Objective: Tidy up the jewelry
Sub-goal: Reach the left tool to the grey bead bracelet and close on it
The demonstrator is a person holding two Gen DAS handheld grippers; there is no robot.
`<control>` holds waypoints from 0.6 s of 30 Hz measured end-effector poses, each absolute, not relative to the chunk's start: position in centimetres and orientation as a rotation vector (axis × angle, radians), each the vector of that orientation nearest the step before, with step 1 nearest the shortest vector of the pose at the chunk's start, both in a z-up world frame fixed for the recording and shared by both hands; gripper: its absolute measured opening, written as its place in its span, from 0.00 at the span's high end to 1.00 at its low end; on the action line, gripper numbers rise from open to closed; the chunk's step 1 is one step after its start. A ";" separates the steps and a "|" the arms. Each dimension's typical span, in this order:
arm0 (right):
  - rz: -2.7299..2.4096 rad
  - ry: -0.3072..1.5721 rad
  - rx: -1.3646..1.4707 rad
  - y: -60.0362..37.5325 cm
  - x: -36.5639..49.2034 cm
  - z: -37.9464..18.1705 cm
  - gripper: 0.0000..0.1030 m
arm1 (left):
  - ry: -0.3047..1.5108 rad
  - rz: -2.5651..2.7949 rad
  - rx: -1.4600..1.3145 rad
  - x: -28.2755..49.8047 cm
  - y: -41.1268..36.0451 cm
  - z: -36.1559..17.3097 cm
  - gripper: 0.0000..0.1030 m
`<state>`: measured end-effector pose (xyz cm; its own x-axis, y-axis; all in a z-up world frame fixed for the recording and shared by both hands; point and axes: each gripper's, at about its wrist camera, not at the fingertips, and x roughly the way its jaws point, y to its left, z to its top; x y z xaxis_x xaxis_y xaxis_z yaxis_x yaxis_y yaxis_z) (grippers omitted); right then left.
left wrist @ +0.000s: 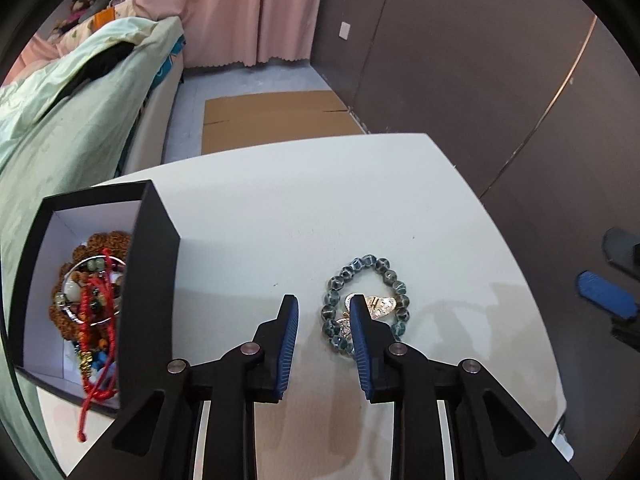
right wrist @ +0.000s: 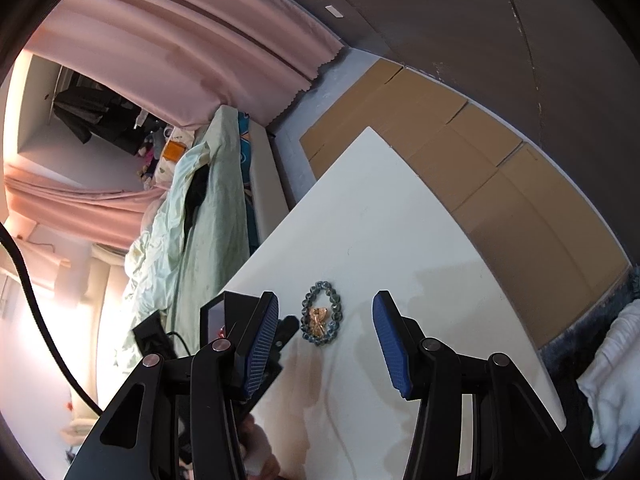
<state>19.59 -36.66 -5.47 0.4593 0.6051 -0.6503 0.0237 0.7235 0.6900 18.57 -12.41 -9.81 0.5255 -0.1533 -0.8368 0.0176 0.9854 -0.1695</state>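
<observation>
Both grippers spread wide over a white tabletop (left wrist: 280, 208) with a bead bracelet on it

The left gripper (left wrist: 324, 320) hovers with its blue-padded fingers (left wrist: 289, 340) apart and holding nothing, the right-hand one just over the edge of the blue-green bead bracelet (left wrist: 384, 270), which lies flat with a gold butterfly clip (left wrist: 380, 305) inside its ring. At the left stands an open black box (left wrist: 154, 280) holding a tangle of brown beads, a red cord and a bangle. The right gripper (right wrist: 325, 312) is also wide open and empty, the bracelet showing between its fingers, farther out on the tabletop
</observation>
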 end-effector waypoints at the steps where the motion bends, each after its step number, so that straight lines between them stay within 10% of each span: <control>1: 0.398 1.048 0.695 -36.7 19.6 -5.5 0.51 | 1.018 -0.099 -0.143 18.7 -12.5 -10.0 0.74; 18: 0.415 1.068 0.650 -35.8 19.5 -5.5 0.51 | 1.050 -0.098 -0.042 17.3 -13.8 -11.0 0.91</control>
<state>19.49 -35.79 -5.49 0.4334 0.6048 -0.6681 -0.0051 0.7430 0.6693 17.27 -13.77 -11.05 0.4933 -0.1009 -0.8640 0.0606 0.9948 -0.0816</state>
